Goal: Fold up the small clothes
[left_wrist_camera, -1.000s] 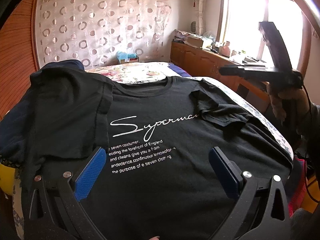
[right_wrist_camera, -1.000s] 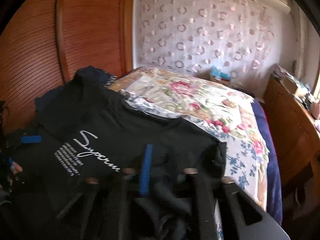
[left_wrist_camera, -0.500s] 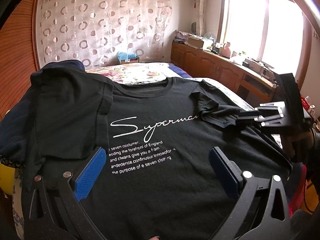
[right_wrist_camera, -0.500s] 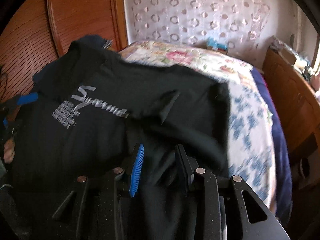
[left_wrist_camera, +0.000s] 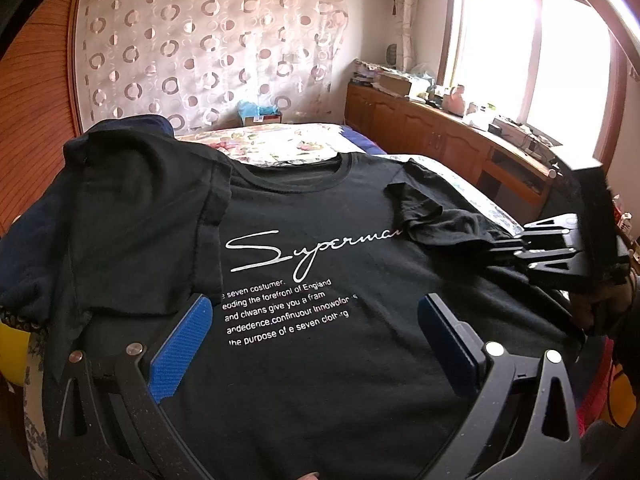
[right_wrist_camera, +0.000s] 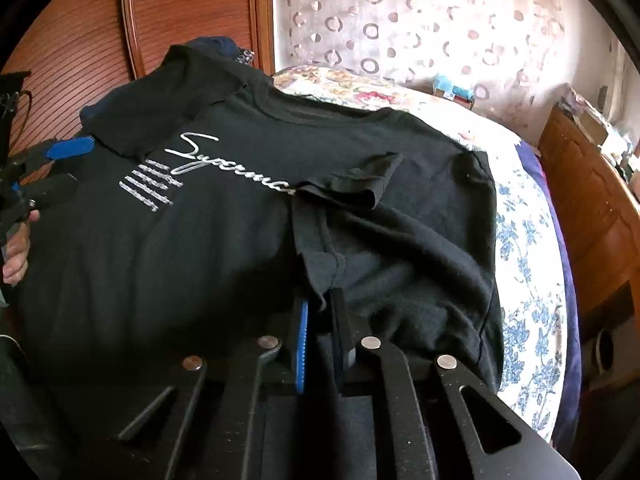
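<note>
A black T-shirt with white "Superman" lettering lies front up on the bed, and it fills the middle of the right wrist view. Both its sleeves are turned inward onto the chest. My left gripper hovers over the shirt's lower front, open wide, with nothing between its blue pads. From the right wrist it appears at the far left, held by a hand. My right gripper is at the shirt's right side; its jaws are closing with a fold of black cloth pinched between them. It also shows at the right.
The floral bedspread lies beyond and right of the shirt. A navy garment lies under its left side. Wooden cabinets with clutter run below the window. A reddish slatted wardrobe stands at the left.
My right gripper came down from above onto the shirt's right side and its jaws narrowed onto a fold of the cloth. The left gripper stayed still and open.
</note>
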### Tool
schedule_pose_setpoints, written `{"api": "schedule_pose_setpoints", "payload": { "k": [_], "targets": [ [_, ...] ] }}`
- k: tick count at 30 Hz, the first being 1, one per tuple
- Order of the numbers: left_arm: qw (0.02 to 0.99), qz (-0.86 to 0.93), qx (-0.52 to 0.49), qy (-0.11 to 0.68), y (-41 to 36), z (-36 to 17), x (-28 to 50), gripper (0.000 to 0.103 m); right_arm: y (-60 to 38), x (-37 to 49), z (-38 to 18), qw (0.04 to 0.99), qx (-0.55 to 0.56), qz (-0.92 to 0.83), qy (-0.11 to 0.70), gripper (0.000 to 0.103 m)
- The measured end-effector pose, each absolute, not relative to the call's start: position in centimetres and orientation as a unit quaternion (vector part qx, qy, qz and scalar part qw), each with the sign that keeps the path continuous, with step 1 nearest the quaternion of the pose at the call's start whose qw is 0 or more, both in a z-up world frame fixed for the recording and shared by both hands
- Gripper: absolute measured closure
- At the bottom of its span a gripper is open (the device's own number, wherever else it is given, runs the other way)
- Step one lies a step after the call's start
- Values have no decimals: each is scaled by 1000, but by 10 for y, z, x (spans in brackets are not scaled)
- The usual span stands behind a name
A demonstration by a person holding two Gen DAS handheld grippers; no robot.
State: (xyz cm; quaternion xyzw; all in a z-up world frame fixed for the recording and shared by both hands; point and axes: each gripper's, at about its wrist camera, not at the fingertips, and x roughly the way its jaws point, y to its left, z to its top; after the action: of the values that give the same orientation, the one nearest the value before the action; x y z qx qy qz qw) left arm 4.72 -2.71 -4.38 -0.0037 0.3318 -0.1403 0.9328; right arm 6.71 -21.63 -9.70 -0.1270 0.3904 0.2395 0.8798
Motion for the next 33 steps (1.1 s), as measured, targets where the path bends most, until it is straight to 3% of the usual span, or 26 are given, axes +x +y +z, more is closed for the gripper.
{"api": "schedule_pose_setpoints", "payload": {
  "k": [6, 9, 11, 14, 21, 25, 33],
  "targets": [
    [933, -141, -1, 333, -28, -44, 49, 0, -224, 64, -94, 880, -105, 260, 384, 94],
    [932, -140, 4, 334, -28, -44, 51, 0, -229, 64, -97, 877, -92, 260, 393, 83],
    [931, -141, 8, 335, -30, -43, 52, 0, -232, 62, -96, 879, -90, 254, 394, 67],
    [931, -147, 13, 334, -34, -40, 55, 0, -242, 54, -90, 886, -87, 246, 384, 57],
    [925, -177, 36, 333, -61, -32, 71, 0, -288, 52, -85, 907, -67, 173, 377, 56],
    [917, -203, 51, 339, -82, -29, 82, 8, -313, 66, -95, 916, -35, 116, 384, 56],
    [903, -243, 68, 348, -117, -27, 103, 41, -304, 75, -111, 911, -38, 114, 395, 56]
  ]
}}
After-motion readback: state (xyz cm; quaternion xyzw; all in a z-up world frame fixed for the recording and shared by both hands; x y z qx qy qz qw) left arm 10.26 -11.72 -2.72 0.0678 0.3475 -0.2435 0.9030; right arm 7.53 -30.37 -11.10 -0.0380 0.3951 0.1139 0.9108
